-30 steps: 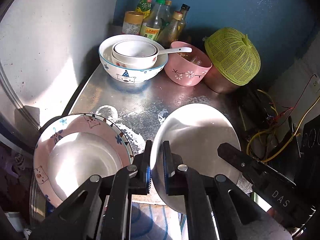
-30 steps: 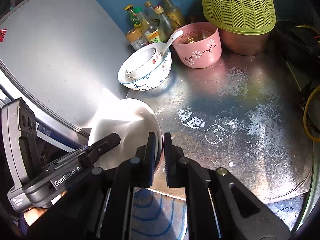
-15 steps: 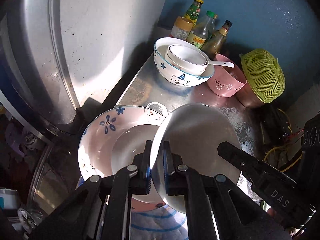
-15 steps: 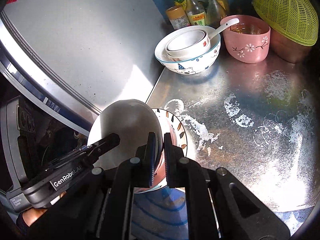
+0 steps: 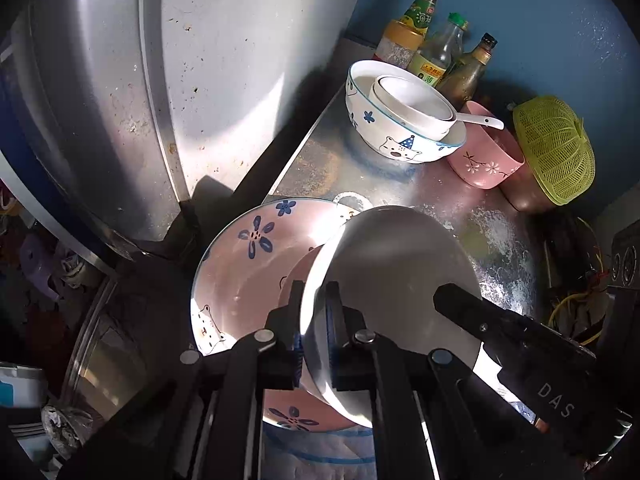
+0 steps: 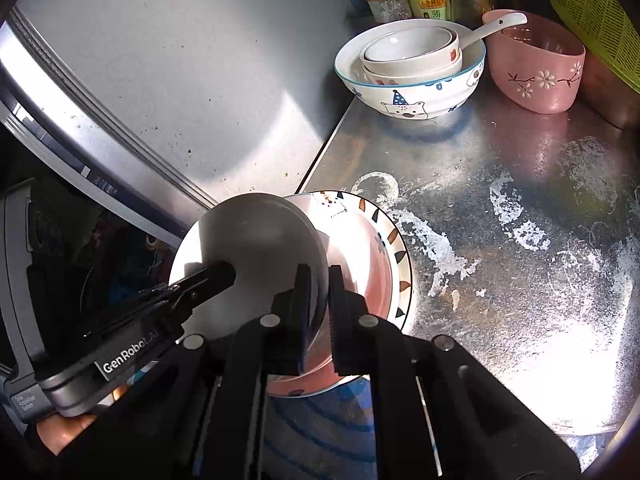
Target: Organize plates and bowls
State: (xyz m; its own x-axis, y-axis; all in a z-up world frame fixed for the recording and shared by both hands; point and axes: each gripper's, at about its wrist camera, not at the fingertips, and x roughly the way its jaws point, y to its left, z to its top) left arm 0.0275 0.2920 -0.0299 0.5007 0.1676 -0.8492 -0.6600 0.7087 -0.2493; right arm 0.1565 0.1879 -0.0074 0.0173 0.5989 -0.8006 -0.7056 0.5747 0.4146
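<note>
Both grippers are shut on the rim of one plain white plate (image 5: pixel 392 264), which also shows in the right wrist view (image 6: pixel 256 240). My left gripper (image 5: pixel 314 312) pinches its near edge; my right gripper (image 6: pixel 318 292) pinches the opposite edge. I hold the plate tilted just above a pink patterned plate (image 5: pixel 256 264) at the counter's near left corner, seen too from the right wrist (image 6: pixel 380 248). Whether the two plates touch is hidden. Farther back stand a cartoon bowl (image 5: pixel 384 136) with white bowls nested inside (image 5: pixel 412 100) and a pink flowered bowl (image 5: pixel 484 164) with a spoon.
A steel counter (image 6: pixel 520 208) stretches right of the plates. A large steel panel (image 5: pixel 224 80) stands close on the left. Bottles (image 5: pixel 440 52) line the blue back wall. A green mesh cover (image 5: pixel 552 152) sits on a copper pot at the back right. Cables (image 5: pixel 576 304) lie at the right.
Both grippers carried the white plate left, over the pink patterned plate, and lowered it closer. The grips have not changed.
</note>
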